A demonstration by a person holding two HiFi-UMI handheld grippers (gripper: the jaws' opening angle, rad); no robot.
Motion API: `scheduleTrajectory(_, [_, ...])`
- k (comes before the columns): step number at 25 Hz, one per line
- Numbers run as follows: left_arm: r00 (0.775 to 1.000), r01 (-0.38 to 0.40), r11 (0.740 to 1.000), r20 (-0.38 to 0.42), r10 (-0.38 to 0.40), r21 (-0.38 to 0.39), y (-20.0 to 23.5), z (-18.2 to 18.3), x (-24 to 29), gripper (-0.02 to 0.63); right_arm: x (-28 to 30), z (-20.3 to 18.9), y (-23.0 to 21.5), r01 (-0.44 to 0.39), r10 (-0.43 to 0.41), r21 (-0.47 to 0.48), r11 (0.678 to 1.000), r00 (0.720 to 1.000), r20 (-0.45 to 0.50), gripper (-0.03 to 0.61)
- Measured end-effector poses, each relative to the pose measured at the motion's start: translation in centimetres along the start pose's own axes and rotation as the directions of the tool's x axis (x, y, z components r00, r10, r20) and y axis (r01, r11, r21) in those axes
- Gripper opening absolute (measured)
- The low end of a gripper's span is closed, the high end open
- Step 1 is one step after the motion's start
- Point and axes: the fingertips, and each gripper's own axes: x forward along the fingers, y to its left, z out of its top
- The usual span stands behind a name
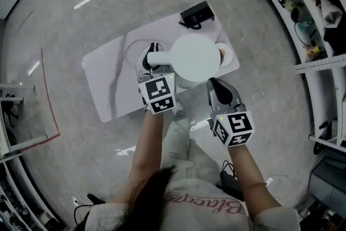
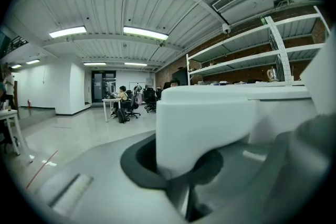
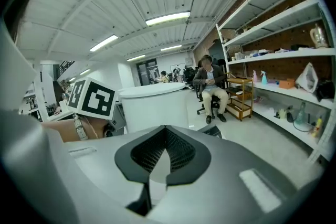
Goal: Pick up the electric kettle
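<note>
The white electric kettle point(image 1: 193, 57) hangs over the small white table point(image 1: 108, 89), seen from above with its round lid towards me. Its handle point(image 1: 159, 59) sticks out to the left, and my left gripper point(image 1: 154, 65) is shut on it. In the left gripper view the white handle point(image 2: 210, 128) fills the space between the jaws of the left gripper point(image 2: 189, 186). My right gripper point(image 1: 219, 86) is shut and holds nothing, just off the kettle's near right side. In the right gripper view the kettle point(image 3: 155, 105) stands beyond the right gripper point(image 3: 160, 165).
A round kettle base point(image 1: 227, 54) shows on the table at the kettle's right. A black box point(image 1: 197, 13) sits at the table's far edge, and a white cable loop point(image 1: 130, 48) lies left of the kettle. Shelves point(image 1: 319, 19) line the right wall. A person point(image 3: 210, 81) sits on a chair beyond.
</note>
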Motion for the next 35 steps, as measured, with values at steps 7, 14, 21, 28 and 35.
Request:
scheduleTrajectory(7, [0.999,-0.041,0.999,0.012,0.041,-0.012,0.9,5.5,-2.5,0.031,-3.0,5.5,1.3,-0.05,0.056,-0.102,0.993,0.997,0.052,0.021])
scheduleTrajectory(14, [0.998,-0.02,0.999,0.053,0.022,-0.046,1.6,10.4,-6.2,0.034,-7.4,8.5,2.7,-0.074,0.085,-0.146,0.986,0.994,0.065,0.02])
scheduleTrajectory(21, [0.99,0.019,0.999,0.139,-0.013,-0.038,1.4,16.4,-9.4,0.038,-10.5,11.7,4.7,-0.031,0.046,-0.152,0.988,0.995,0.091,0.02])
scheduleTrajectory(28, [0.983,0.023,0.999,0.18,-0.018,-0.028,0.8,20.4,-12.5,0.04,-12.7,13.7,5.1,0.012,0.012,-0.143,0.99,0.986,0.169,0.018])
scheduleTrajectory(35, [0.979,0.022,0.999,0.203,-0.012,-0.049,-0.2,21.9,-15.8,0.043,-15.8,15.1,5.2,0.05,-0.017,-0.116,0.992,0.963,0.27,0.018])
